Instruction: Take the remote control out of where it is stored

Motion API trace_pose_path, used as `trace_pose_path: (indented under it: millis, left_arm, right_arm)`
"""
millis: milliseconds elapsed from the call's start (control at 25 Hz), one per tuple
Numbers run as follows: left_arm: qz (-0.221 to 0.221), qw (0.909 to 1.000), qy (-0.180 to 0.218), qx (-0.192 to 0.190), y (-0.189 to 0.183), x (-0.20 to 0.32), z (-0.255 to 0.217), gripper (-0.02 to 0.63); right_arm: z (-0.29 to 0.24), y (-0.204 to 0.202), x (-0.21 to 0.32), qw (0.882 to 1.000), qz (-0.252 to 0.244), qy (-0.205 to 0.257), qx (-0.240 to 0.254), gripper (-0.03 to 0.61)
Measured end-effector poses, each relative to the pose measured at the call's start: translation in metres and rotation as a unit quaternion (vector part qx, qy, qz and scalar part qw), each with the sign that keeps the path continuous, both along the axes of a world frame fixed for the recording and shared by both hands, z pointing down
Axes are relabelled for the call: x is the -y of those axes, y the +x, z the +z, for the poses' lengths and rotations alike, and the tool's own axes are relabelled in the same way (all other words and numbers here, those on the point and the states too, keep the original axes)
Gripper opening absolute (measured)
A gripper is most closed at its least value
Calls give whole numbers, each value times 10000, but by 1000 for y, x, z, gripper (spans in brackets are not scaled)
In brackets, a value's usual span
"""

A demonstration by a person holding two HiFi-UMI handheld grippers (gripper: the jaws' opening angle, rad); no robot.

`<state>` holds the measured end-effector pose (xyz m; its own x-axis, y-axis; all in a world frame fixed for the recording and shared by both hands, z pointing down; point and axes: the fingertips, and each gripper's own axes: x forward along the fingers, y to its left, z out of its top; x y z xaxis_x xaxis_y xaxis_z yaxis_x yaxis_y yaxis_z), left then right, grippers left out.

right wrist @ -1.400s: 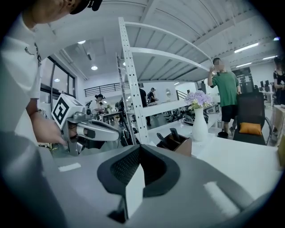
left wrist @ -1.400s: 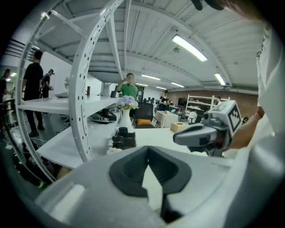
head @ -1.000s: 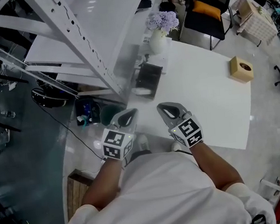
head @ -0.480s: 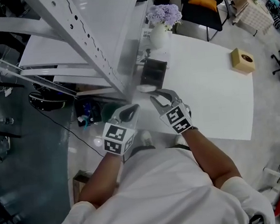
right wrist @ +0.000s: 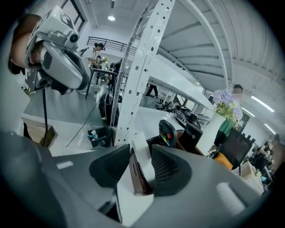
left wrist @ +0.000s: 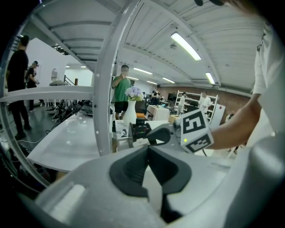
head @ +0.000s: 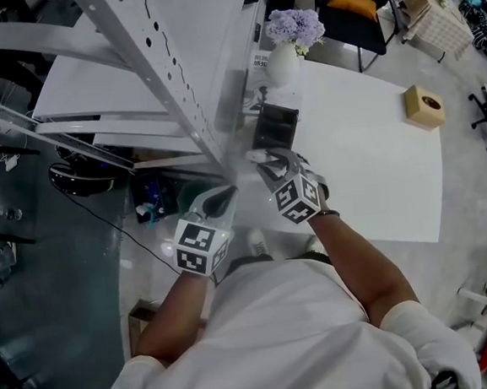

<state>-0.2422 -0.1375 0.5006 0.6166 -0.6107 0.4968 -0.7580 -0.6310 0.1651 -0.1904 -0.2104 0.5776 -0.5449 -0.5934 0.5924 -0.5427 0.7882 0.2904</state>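
Observation:
A dark holder [head: 276, 127] stands on the white table [head: 367, 153] by the frame post. In the right gripper view a black remote control [right wrist: 167, 132] with coloured buttons stands upright in it, with a second black one [right wrist: 191, 133] behind. A white flat remote [right wrist: 143, 171] with a brown edge stands at the holder's near end. My right gripper [head: 262, 162] [right wrist: 140, 150] has just been opening and straddles that white remote; its pads stand off it. My left gripper [head: 219, 202] [left wrist: 148, 151] hangs lower left, off the table, fingertips together and empty.
A slanted white perforated frame post [head: 157, 78] rises just left of the holder. A vase of purple flowers [head: 286, 54] stands behind it, and a wooden tissue box [head: 423, 106] sits at the table's right. A bin [head: 155, 197] sits on the floor below. People stand far off.
My right gripper moved forward and left to the holder's near end, rolled, and its jaws opened around the white remote. My left gripper shifted slightly forward and down.

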Motion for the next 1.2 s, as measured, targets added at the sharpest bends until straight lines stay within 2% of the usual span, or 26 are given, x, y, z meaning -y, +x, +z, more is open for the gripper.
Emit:
trace_pose_path:
  millis: [440, 920, 1200]
  left_arm:
    - [13, 9999, 56, -128, -5, 7, 0, 2]
    - [-36, 9996, 201, -181, -7, 19, -9, 2]
    - [165, 9995, 196, -186, 7, 22, -6, 2]
  right_arm:
    - [-6, 7, 4, 9988, -8, 333, -361, 107]
    - [-51, 5, -7, 9970, -148, 760, 3, 100]
    - [-84, 15, -19, 9940, -16, 1032, 355, 99]
